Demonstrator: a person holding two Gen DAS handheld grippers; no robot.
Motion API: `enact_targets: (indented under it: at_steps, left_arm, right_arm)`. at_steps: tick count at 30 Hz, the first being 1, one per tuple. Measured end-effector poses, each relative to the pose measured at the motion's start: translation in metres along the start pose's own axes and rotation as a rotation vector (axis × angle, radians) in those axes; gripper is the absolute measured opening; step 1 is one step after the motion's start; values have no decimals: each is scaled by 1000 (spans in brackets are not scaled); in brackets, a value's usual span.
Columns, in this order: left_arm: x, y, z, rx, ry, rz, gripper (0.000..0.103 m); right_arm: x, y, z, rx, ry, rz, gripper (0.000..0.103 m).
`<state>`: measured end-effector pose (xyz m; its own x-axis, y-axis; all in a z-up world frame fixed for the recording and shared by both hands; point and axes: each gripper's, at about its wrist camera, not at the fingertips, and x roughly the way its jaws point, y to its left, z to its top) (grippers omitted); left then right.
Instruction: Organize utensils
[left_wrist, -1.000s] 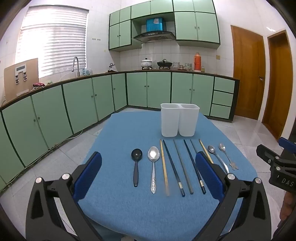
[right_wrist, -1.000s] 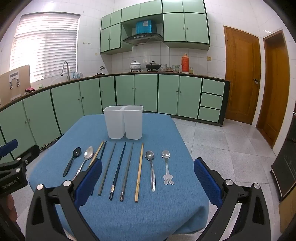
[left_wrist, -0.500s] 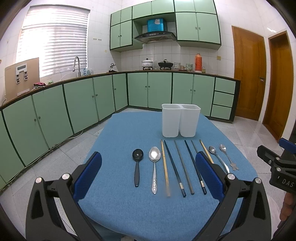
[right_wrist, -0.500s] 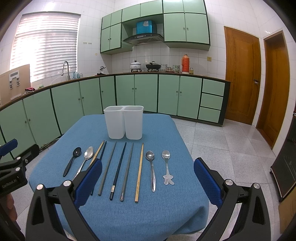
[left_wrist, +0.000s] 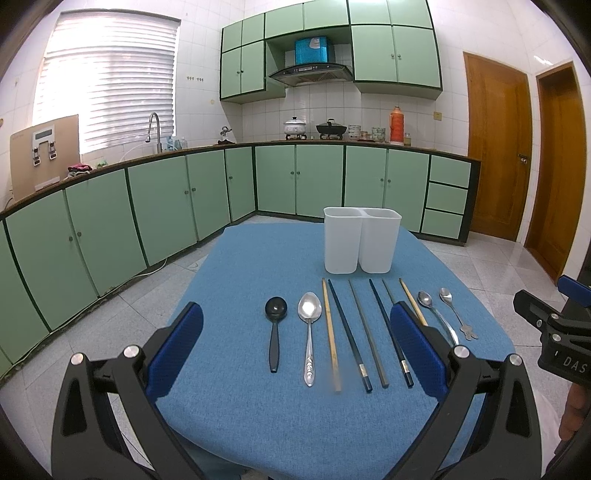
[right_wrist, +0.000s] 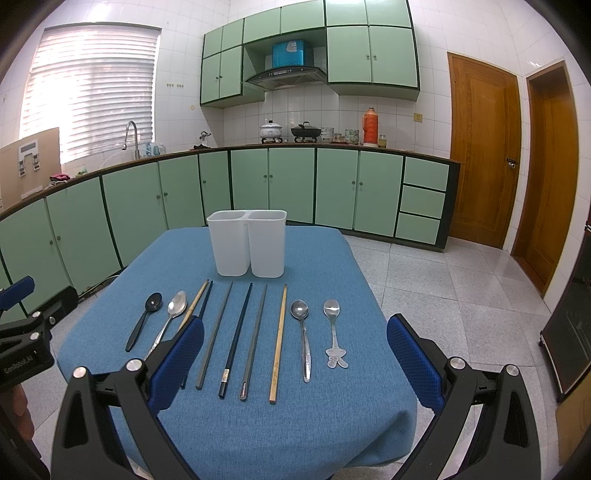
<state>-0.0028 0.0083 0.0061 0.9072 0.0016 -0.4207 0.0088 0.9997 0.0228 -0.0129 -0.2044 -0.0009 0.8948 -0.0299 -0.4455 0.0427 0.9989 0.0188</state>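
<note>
A row of utensils lies on the blue-clothed table: a black spoon, a large metal spoon, several chopsticks in wood, dark blue and grey, then two smaller metal spoons at the right. Behind them stands a white two-compartment holder, which looks empty. My left gripper hovers open above the near table edge, nothing between its blue pads. My right gripper is likewise open and empty, held before the right half of the row.
Green kitchen cabinets run along the left and back walls, with a sink tap, pots and a red flask on the counter. Two wooden doors stand at the right. Tiled floor surrounds the table.
Both grippers have drifted only slightly; the utensils and holder have not moved.
</note>
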Motion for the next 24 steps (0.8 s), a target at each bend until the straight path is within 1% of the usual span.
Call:
enact_targets:
  at_steps: [24]
  left_arm:
    - [-2,4,1,0,-2,1,98]
  right_arm:
    - [0,0,0,-1,0,-1,97]
